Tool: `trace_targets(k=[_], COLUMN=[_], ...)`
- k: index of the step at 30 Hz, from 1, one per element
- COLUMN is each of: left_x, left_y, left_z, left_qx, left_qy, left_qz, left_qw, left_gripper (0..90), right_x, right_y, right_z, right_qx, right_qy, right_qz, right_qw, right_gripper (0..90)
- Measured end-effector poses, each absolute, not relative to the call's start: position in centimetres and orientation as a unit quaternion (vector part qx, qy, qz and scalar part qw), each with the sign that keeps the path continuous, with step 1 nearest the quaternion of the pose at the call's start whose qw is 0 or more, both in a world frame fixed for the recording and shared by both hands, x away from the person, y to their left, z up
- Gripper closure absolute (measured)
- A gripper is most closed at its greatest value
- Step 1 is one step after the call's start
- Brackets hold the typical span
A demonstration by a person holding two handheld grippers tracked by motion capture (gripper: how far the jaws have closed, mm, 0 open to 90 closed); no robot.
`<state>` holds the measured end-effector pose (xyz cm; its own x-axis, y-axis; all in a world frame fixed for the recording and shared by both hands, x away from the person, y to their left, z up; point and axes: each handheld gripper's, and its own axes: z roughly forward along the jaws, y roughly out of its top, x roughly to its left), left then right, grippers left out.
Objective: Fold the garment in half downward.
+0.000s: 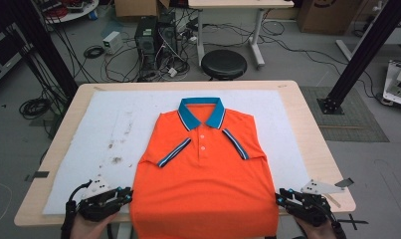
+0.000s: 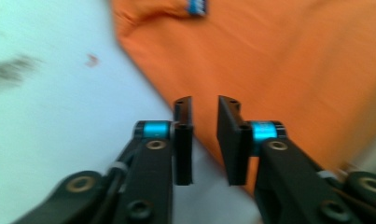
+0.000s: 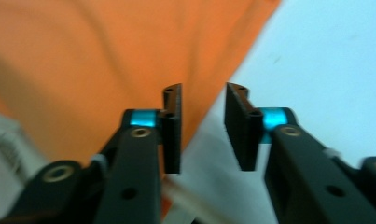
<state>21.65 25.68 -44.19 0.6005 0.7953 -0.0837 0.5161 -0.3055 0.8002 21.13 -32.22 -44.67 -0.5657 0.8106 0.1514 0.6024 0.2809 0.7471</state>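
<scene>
**Both grippers at the shirt hem, nothing gripped**

Left gripper (image 1: 122, 195) and right gripper (image 1: 282, 195) flank the polo shirt's (image 1: 203, 174) bottom corners, jaws narrowly parted, empty. Likely next: pinch both side edges level, lift evenly. Shirt lies flat, face up, on white mat (image 1: 103, 124): orange, sleeves folded in, blue collar (image 1: 202, 110) farthest.

Your high view is evenly lit and fairly sharp, with soft shadows and no glare. Both gripper views are smeared: the orange shirt (image 2: 279, 60) and white mat (image 3: 325, 60) blur, the black jaws somewhat crisper.
</scene>
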Motion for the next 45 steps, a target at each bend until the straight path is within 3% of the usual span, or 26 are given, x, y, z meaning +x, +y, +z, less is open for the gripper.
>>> trace_targets(k=[2,7,10,11,12,25,27,28,30,32,33,37,39,42,45], left_x=[22.5,24.0,24.2,24.2,24.1,21.5,21.2,21.2,21.5,22.1,22.9,23.8,23.9,23.7,23.5], left_y=[25.3,24.3,24.0,24.1,24.3,25.5,25.4,25.4,25.2,25.1,24.7,24.0,23.7,23.7,24.0], left_z=[-44.4,-45.1,-45.2,-45.2,-45.4,-44.9,-44.6,-44.5,-44.2,-44.2,-44.4,-45.0,-45.2,-45.3,-45.2], left_qx=[0.786,0.788,0.783,0.783,0.782,0.807,0.810,0.808,0.799,0.791,0.787,0.788,0.790,0.793,0.795], left_qy=[0.428,0.439,0.443,0.440,0.434,0.402,0.399,0.399,0.407,0.418,0.428,0.433,0.429,0.418,0.416], left_qz=[0.182,0.179,0.186,0.182,0.175,0.126,0.121,0.122,0.139,0.163,0.173,0.177,0.181,0.165,0.161], left_qw=[0.407,0.393,0.395,0.401,0.412,0.414,0.413,0.416,0.421,0.416,0.410,0.401,0.399,0.410,0.410], left_gripper=[68.2,63.6,67.6,72.5,83.9,86.3,85.9,83.5,73.5,70.3,63.3,62.5,64.5,85.2,86.2], right_x=[21.7,23.0,23.7,23.7,23.8,21.2,20.8,20.6,21.0,21.3,22.1,23.1,23.5,23.4,23.3], right_y=[-32.1,-30.9,-29.8,-29.6,-29.5,-31.4,-31.4,-31.3,-31.1,-31.0,-30.8,-30.2,-29.8,-29.8,-30.0], right_z=[-44.7,-45.1,-45.8,-45.8,-45.8,-45.2,-45.0,-44.7,-44.6,-44.6,-44.7,-45.2,-45.7,-45.8,-45.8], right_qx=[0.453,0.455,0.451,0.451,0.451,0.447,0.443,0.443,0.442,0.442,0.452,0.460,0.469,0.471,0.468], right_qy=[0.785,0.781,0.786,0.783,0.783,0.796,0.799,0.792,0.787,0.786,0.781,0.779,0.777,0.772,0.774], right_qz=[0.399,0.385,0.378,0.382,0.390,0.388,0.388,0.398,0.406,0.404,0.398,0.388,0.382,0.395,0.397], right_qw=[0.143,0.186,0.191,0.192,0.177,0.127,0.125,0.132,0.143,0.154,0.166,0.176,0.173,0.160,0.156], right_gripper=[64.1,63.8,70.6,77.0,86.9,88.8,88.0,83.4,72.5,70.4,64.5,64.4,71.5,88.0,88.9])
